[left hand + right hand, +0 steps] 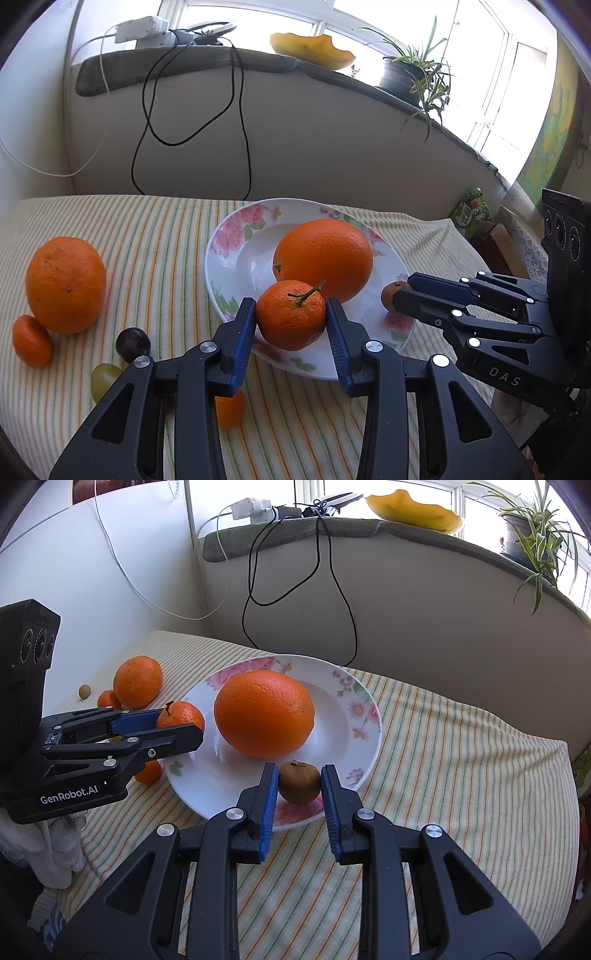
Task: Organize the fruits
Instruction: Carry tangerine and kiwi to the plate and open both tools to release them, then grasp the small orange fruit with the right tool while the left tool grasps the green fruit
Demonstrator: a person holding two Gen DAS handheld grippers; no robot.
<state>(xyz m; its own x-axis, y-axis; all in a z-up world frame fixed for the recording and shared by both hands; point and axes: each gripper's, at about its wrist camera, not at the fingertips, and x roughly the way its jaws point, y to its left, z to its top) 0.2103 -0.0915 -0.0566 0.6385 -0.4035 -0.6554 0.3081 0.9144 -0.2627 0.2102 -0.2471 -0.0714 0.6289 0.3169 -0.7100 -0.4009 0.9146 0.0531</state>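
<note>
A floral white plate (236, 258) (332, 709) holds a large orange (323, 258) (264, 712). My left gripper (291, 314) (181, 725) is shut on a stemmed mandarin (290, 315) (181, 716) over the plate's near rim. My right gripper (300, 781) (400, 295) is shut on a small brown fruit (299, 782) (393, 295) over the plate's right rim. On the cloth to the left lie another large orange (65, 284) (137, 681), a small mandarin (31, 341) (108, 699), a dark grape (133, 343), a green grape (104, 380) and a small orange fruit (231, 408) (149, 771).
The striped tablecloth (166, 240) (461, 775) ends at a wall behind with hanging black and white cables (236, 122). A small round nut (84, 691) lies far left. A window sill above carries a potted plant (410, 74) and a yellow dish (310, 46).
</note>
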